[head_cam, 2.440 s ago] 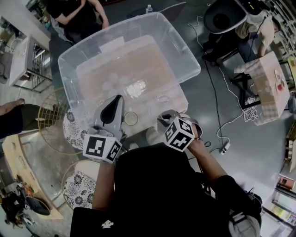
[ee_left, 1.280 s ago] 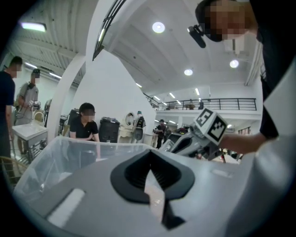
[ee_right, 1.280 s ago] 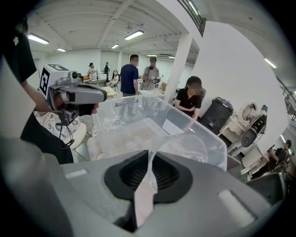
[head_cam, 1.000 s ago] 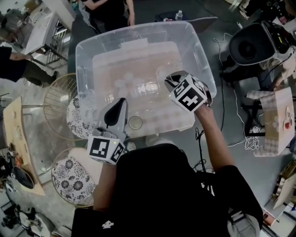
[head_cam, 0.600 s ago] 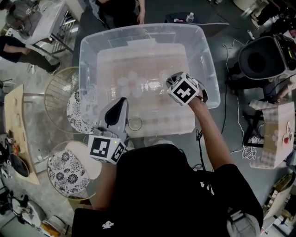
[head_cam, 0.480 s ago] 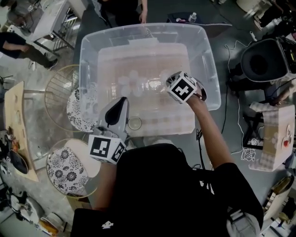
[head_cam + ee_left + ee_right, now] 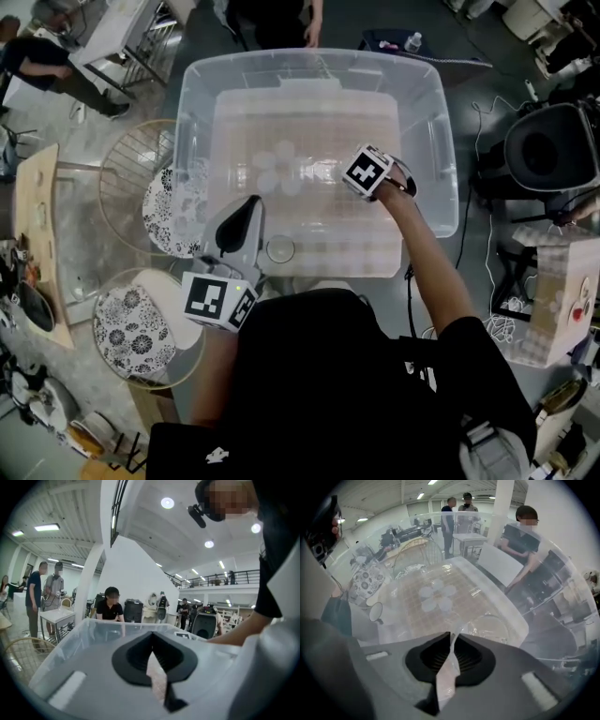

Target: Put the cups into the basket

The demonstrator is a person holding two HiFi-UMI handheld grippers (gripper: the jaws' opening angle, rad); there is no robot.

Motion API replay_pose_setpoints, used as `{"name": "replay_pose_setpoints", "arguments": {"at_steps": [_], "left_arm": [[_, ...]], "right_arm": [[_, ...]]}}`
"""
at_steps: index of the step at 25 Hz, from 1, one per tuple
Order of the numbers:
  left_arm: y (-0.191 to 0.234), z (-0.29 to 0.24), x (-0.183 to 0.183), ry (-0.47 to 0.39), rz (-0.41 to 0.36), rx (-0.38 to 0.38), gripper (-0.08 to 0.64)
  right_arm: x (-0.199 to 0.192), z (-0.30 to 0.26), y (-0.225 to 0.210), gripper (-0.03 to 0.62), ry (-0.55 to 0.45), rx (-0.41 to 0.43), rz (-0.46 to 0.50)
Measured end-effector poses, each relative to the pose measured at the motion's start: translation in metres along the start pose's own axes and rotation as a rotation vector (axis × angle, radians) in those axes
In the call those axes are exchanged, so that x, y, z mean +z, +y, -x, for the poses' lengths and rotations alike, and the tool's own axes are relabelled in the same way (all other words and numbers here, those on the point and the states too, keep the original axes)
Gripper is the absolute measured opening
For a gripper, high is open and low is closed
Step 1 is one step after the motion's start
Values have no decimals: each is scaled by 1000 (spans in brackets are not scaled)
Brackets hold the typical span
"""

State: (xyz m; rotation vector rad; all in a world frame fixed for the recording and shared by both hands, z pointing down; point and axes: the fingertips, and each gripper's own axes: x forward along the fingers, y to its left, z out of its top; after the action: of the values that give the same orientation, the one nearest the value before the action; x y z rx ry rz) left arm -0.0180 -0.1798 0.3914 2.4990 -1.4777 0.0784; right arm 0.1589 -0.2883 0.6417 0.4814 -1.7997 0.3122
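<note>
A big clear plastic bin [image 7: 319, 61] fills the middle of the head view. Several clear cups [image 7: 277, 173] stand upside down on its floor, and the right gripper view shows them too [image 7: 436, 597]. My right gripper [image 7: 361, 173] points steeply down inside the bin, right of that cluster. Its jaws [image 7: 451, 637] are shut on the wall of a clear cup [image 7: 487, 627]. A white-rimmed cup [image 7: 279, 249] stands outside the bin's near wall. My left gripper [image 7: 248, 202] hovers just left of it, aimed level at the bin, jaws [image 7: 151, 637] shut with nothing held.
Two gold wire baskets with patterned plates stand left of the bin, one further off [image 7: 131, 178] and one nearer [image 7: 141, 333]. People stand beyond the bin's far side [image 7: 111, 605]. A black round case [image 7: 553, 145] and cables lie on the floor to the right.
My right gripper has sunk from above the bin's rim down into the bin with the clear cup. The left gripper has stayed beside the white-rimmed cup.
</note>
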Motion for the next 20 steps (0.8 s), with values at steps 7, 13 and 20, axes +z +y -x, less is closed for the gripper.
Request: {"name": "replay_pose_setpoints", "arguments": {"at_steps": [7, 13, 20], "left_arm": [[10, 1, 0, -1, 3, 20, 5], [13, 4, 3, -14, 2, 34, 6], [18, 7, 3, -25, 6, 53, 5]], "right_arm": [[-21, -39, -7, 28, 101, -10, 18], [-25, -56, 1, 27, 142, 29, 90], [-32, -66, 9, 32, 174, 50, 123]]}}
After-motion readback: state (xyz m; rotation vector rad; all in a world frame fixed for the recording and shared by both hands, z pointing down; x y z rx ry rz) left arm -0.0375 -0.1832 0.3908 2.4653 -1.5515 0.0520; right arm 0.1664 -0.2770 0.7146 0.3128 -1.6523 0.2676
